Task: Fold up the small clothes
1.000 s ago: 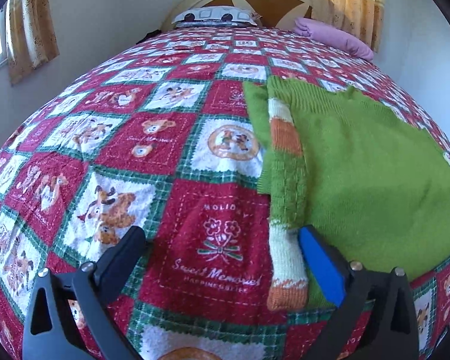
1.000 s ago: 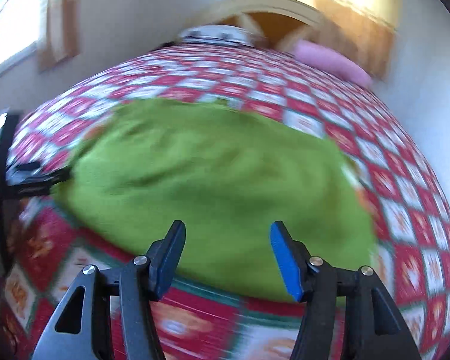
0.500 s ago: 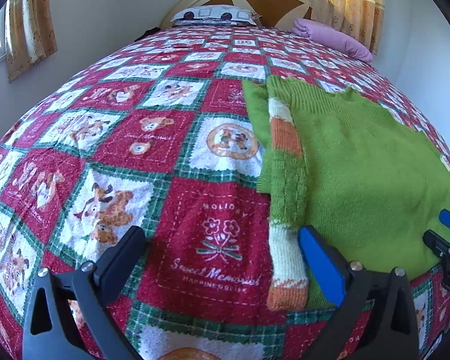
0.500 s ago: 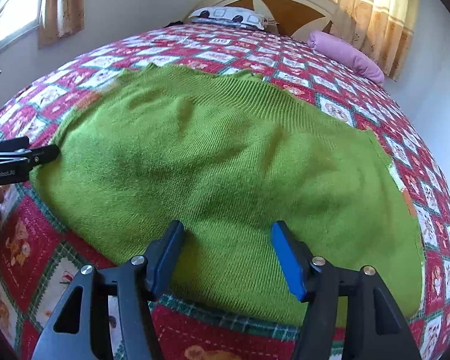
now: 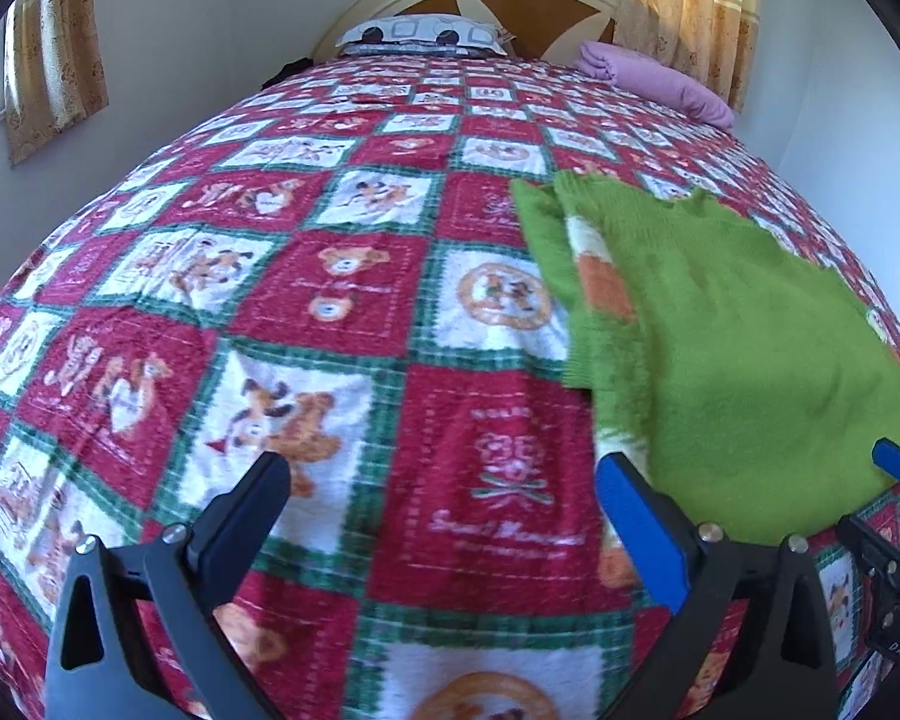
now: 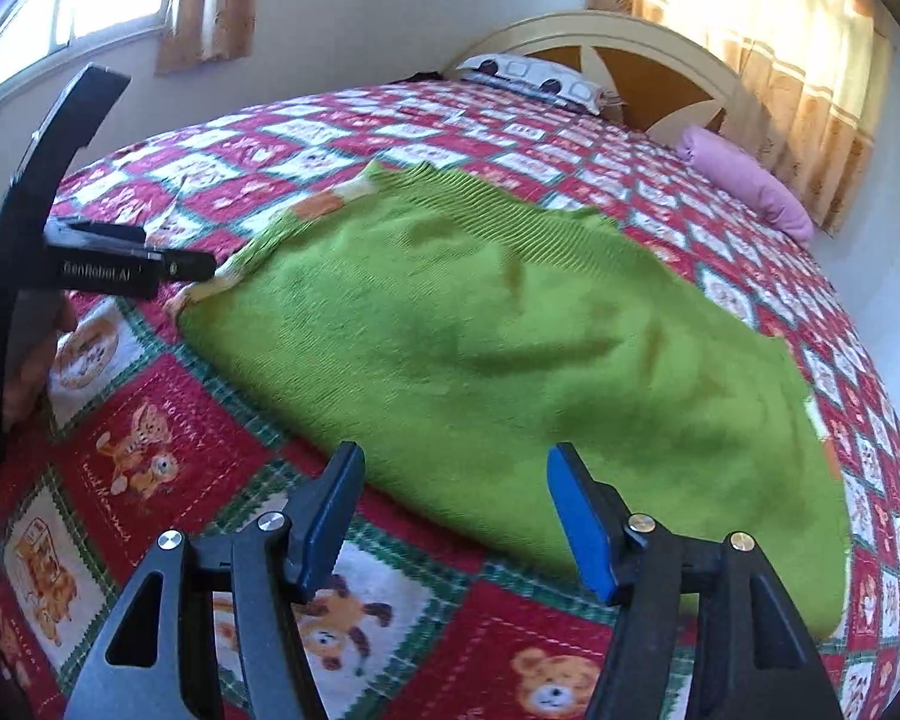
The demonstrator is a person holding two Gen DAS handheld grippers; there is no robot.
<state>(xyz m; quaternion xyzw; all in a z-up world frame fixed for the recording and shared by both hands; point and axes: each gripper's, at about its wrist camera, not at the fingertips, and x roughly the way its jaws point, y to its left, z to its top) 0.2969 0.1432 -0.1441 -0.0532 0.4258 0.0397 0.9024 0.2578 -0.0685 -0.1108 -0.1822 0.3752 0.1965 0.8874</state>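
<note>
Your fingers are standing apart on both grippers, and nothing is lying between the pads. The left gripper (image 5: 444, 498) is hovering over bare quilt (image 5: 306, 312), just beside the sweater's (image 5: 744, 354) left edge; its blue pad (image 5: 642, 534) is sitting close to the striped sleeve (image 5: 600, 282) that is folded in along that side. The right gripper (image 6: 450, 510) is pointing down at the near hem, its jaws are opening a little wider, and green knit is showing beyond the gap rather than inside it.

The sweater is lying flat on the bed, nearer the right edge and the foot than the headboard (image 6: 636, 60), with its neck end pointing toward the pillow (image 5: 426, 33). The pink roll (image 6: 744, 180) at the far right corner is lying well clear.

You are lining up for the next fold, so take the hem at two matching points. Bring each gripper down until the lower finger is sliding under the knit and the upper one is resting on top, then close both together. Catch the tucked sleeve in the left pinch, or it is likely to slip out as you lift. The far right sleeve is blurred here; it seems folded in too, but check before lifting. Carry the hem toward the neck evenly, keeping both hands level so the fold is landing square.
</note>
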